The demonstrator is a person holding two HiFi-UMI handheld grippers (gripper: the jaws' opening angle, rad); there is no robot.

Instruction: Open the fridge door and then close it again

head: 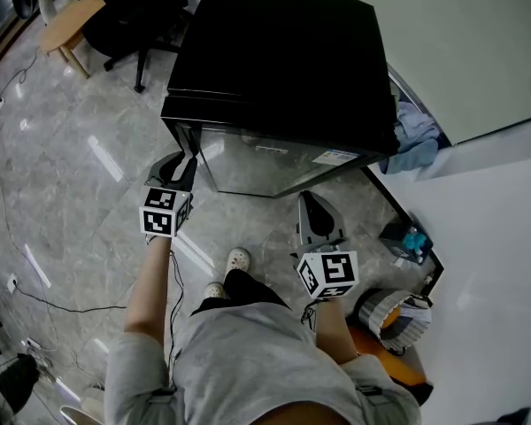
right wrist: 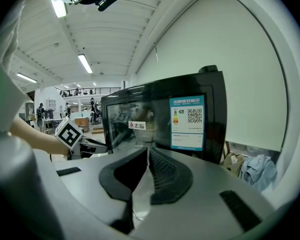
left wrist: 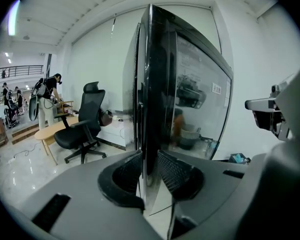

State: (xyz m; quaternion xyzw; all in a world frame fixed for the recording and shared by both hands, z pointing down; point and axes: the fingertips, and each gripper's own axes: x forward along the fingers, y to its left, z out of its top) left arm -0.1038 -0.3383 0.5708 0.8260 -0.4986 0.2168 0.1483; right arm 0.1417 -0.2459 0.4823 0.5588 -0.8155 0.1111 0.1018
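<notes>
A small black fridge (head: 283,51) stands on the floor with its glass door (head: 265,162) facing me. My left gripper (head: 188,162) is at the door's left edge. In the left gripper view the door's edge (left wrist: 151,84) runs straight down between the two pads of the left gripper (left wrist: 149,156), which are shut on it. A dark slit shows between this edge and the cabinet (left wrist: 135,84). My right gripper (head: 311,204) hovers in front of the lower right of the door. In its own view the right gripper (right wrist: 146,153) has its jaws together and empty, and the door (right wrist: 140,129) lies just beyond them.
A black office chair (head: 128,25) and a wooden table (head: 71,20) stand to the fridge's left. A blue cloth (head: 416,140) lies between the fridge and the white wall. A white basket (head: 394,312) sits at my right. Cables (head: 62,304) run across the floor.
</notes>
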